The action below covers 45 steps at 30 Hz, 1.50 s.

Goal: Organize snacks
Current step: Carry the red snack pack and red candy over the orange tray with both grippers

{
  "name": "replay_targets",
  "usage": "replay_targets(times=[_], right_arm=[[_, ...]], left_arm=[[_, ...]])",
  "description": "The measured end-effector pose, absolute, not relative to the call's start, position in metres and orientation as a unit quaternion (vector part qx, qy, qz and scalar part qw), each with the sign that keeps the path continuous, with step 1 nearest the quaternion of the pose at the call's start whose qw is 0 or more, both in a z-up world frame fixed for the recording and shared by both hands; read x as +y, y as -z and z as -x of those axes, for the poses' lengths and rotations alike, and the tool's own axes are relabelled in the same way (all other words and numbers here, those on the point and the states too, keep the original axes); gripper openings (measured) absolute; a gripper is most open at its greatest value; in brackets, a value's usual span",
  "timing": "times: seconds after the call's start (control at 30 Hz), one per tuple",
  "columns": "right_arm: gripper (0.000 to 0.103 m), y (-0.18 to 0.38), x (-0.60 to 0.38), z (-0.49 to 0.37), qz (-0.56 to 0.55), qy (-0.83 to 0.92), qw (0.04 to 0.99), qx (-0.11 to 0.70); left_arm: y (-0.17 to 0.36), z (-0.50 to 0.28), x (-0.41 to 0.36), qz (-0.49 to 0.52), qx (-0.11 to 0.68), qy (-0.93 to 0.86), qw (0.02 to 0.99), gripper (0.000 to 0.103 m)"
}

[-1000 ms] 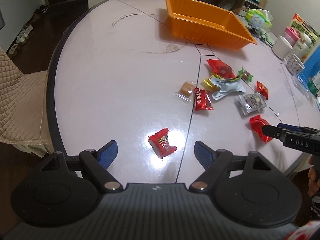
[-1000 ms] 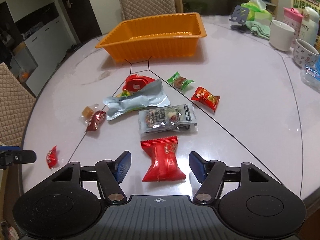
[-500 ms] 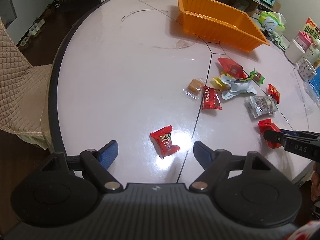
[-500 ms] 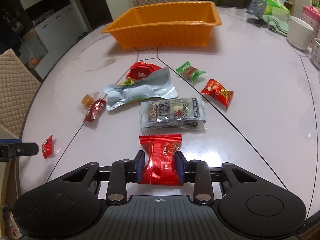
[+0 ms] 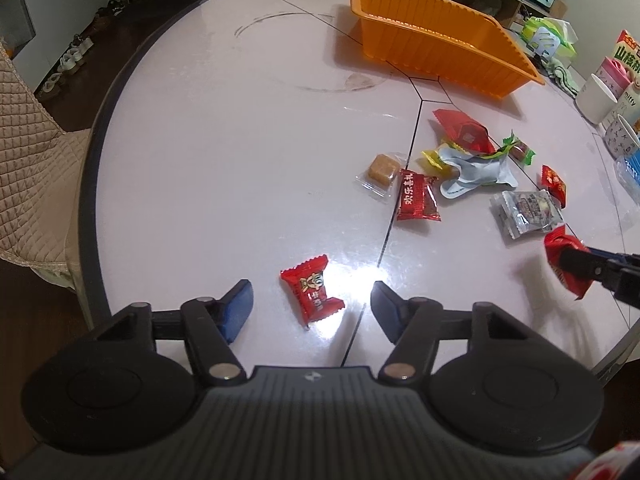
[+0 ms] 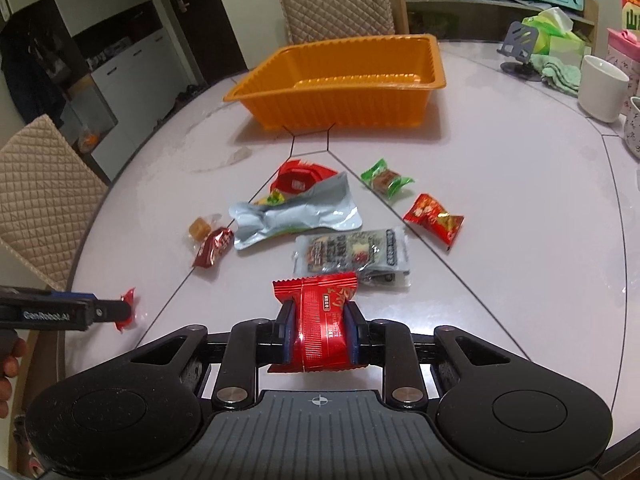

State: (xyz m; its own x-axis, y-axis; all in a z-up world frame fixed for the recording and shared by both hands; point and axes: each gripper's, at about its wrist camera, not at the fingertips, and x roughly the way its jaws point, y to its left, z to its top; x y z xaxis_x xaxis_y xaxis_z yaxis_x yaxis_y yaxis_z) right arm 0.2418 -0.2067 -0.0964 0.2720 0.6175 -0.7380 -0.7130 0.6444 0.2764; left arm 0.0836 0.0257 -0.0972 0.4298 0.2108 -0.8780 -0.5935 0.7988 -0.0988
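Right, the right gripper (image 6: 319, 334) is clamped on a red foil snack (image 6: 318, 326), pads pressing the pack's middle w/ both crimped ends sticking out past them. The jaws have just been closing, and the pack is pinched between them now. It looks light and crinkly, prob. soft inside, so a mid-body hold seems fine; the foil is shiny and could slip if squeezed only at an end.

The left gripper (image 5: 311, 306) is part open, jaws just closing in, w/ a small red candy (image 5: 313, 293) lying on the table (image 5: 200, 160) between the pads. Neither pad touches it yet. It's tiny, flat and light, so I'd guess it wants a pinch across the plump centre, not the thin twisted tails.

The orange tray (image 6: 344, 88) sits empty at the far side, well apart from both hands; the rest of the snacks lie scattered between.

Writing: the left gripper's arm reads "GenRobot.AI" in the right wrist view. A dark red packet (image 5: 417, 196) carries white Chinese characters, approx. 欢乐喜糖, not sure of the last two. A mug (image 5: 622, 136) at the far edge shows "miffy" nearby. The held pack's label is too small to read.
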Motion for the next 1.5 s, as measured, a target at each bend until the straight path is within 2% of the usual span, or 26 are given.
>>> replay_targets(times=[0.07, 0.2, 0.27, 0.43, 0.93, 1.5], right_arm=[[0.026, 0.095, -0.208, -0.244, 0.052, -0.417, 0.796, 0.435], [0.026, 0.096, -0.211, -0.247, 0.046, -0.414, 0.797, 0.438], [0.026, 0.096, -0.214, -0.248, 0.045, -0.414, 0.797, 0.439], [0.026, 0.099, -0.22, -0.251, 0.04, -0.412, 0.796, 0.442], [0.026, 0.095, -0.236, -0.257, 0.025, -0.413, 0.796, 0.441], [0.026, 0.061, -0.229, -0.269, 0.001, -0.415, 0.81, 0.413]], left_arm=[[0.099, -0.085, 0.026, 0.203, 0.476, -0.245, 0.82, 0.054], [0.102, -0.088, 0.026, 0.206, 0.479, -0.243, 0.818, 0.038], [0.104, -0.089, 0.027, 0.208, 0.479, -0.245, 0.817, 0.036], [0.108, -0.09, 0.025, 0.208, 0.482, -0.246, 0.814, 0.021], [0.102, -0.097, 0.012, 0.171, 0.48, -0.243, 0.825, 0.016], [0.048, -0.125, 0.017, 0.148, 0.433, -0.202, 0.866, 0.016]])
